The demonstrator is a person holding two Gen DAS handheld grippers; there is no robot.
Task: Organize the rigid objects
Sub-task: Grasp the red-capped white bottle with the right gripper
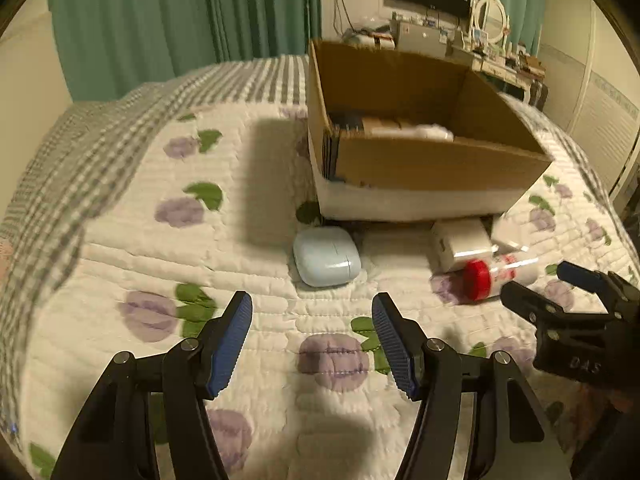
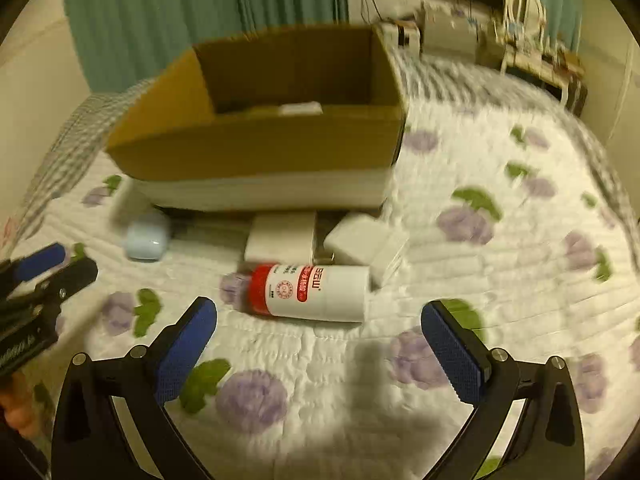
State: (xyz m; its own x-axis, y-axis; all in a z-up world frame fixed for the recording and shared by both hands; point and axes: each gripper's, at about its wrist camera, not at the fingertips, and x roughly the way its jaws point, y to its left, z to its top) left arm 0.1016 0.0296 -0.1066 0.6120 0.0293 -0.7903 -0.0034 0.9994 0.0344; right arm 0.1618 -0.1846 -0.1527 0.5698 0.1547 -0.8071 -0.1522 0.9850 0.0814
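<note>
Bottle: white bottle (image 2: 316, 292) with a red cap (image 2: 261, 287), lying on its side on the quilt (image 2: 500, 280), just in front of the two white boxes.
Bottle axis: long axis runs pretty much left-right in the right wrist view, cap pointing left, base pointing right. From the left wrist view the same bottle (image 1: 500, 274) has its cap end facing the camera side and the body running away to the right.
Bottle label: red band with white characters and a round red seal-type mark, plus a line of small dark print. Too blurry for me to actually read any of it.
Earbud case: pale blue rounded case (image 1: 326, 256) sitting flat on the quilt left of the bottle, near the front of the cardboard box.
White boxes: one squarish white box (image 2: 282, 238) and another (image 2: 366, 244) tilted beside it, both tucked between the bottle and the cardboard box. No readable print.
Cardboard box: open-topped cardboard box (image 1: 420, 160) with a white lower band, on the quilt behind everything; a few blurry items inside.
Left gripper: left gripper (image 1: 312, 340) hovers over the quilt short of the blue case, fingers spread apart, nothing between them.
Right gripper: right gripper (image 2: 320, 344) fingers spread wide, empty, bottle just ahead of the tips, not touching.
Writing on gripper: the right one's body reads something like "DAS" in the left wrist view.
</note>
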